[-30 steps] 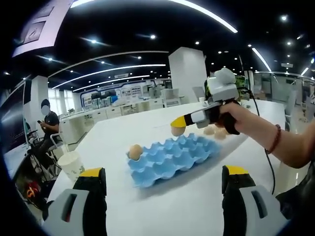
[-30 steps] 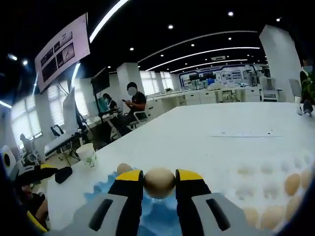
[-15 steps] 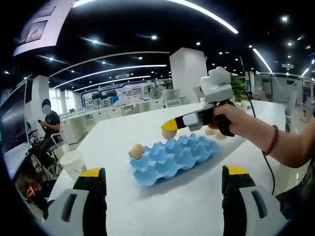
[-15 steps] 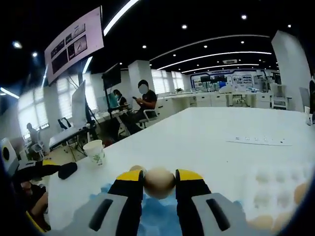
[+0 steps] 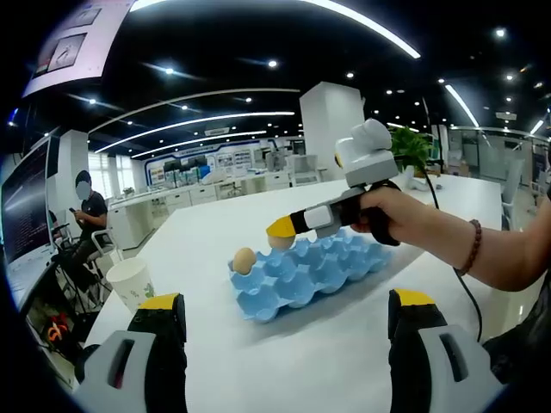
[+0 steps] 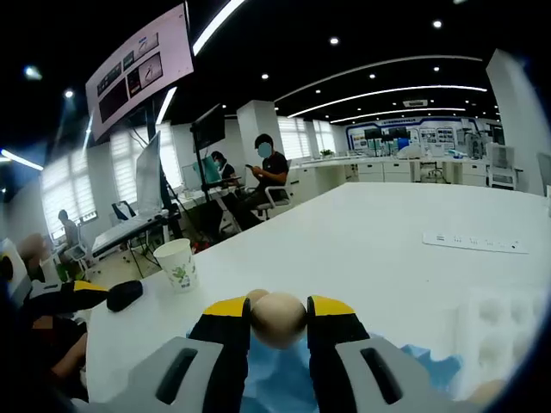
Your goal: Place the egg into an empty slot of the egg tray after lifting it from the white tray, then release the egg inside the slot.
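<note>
Overhead, right gripper [image 6: 278,320] clamping egg [image 6: 278,318] above blue egg tray [image 5: 312,273] (left gripper [image 5: 284,344] fingers spread).

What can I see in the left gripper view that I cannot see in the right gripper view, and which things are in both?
The left gripper view alone gives the whole blue egg tray, the person's hand on the right gripper, and the open left gripper.

The right gripper view alone gives the white tray at the right edge, the wall screen and a close look at the held egg between the yellow-tipped fingers.

Both share the white table, the paper cup, the egg already in the blue tray and the seated person.
</note>
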A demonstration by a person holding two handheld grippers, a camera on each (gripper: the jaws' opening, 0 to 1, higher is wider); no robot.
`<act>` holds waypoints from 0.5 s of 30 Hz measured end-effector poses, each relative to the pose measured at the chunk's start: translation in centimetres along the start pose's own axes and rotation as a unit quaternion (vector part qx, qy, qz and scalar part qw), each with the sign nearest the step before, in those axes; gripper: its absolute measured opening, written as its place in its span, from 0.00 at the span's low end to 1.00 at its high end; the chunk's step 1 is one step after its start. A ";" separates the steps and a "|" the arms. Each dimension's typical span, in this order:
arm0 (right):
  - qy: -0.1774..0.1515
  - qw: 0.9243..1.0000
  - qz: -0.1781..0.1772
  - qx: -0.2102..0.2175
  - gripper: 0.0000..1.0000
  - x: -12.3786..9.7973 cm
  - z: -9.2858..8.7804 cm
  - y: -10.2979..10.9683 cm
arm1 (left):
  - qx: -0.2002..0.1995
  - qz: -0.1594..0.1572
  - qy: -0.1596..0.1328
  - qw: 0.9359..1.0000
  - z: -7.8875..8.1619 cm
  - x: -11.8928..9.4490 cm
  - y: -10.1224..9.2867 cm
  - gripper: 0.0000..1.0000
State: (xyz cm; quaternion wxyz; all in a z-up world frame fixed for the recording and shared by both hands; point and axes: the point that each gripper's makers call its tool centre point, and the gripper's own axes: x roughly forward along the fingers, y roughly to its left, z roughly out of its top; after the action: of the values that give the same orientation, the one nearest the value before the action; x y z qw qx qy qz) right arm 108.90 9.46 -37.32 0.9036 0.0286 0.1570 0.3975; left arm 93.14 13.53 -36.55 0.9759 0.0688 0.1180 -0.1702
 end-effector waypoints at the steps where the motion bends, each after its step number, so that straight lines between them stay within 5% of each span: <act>1: 0.003 1.000 -0.001 -0.003 0.26 0.2 -0.1 0.1 | 0.000 0.000 0.000 1.000 0.0 0.0 0.0 1.00; 15: 0.020 0.999 -0.022 -0.039 0.27 2.0 -1.0 -0.2 | 0.001 0.004 0.003 1.000 -0.1 0.0 0.5 1.00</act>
State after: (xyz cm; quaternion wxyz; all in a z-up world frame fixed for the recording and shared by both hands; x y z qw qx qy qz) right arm 110.00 10.71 -38.84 0.9093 -0.0181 0.1598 0.3838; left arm 93.23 14.00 -36.62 0.9761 0.0704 0.1205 -0.1665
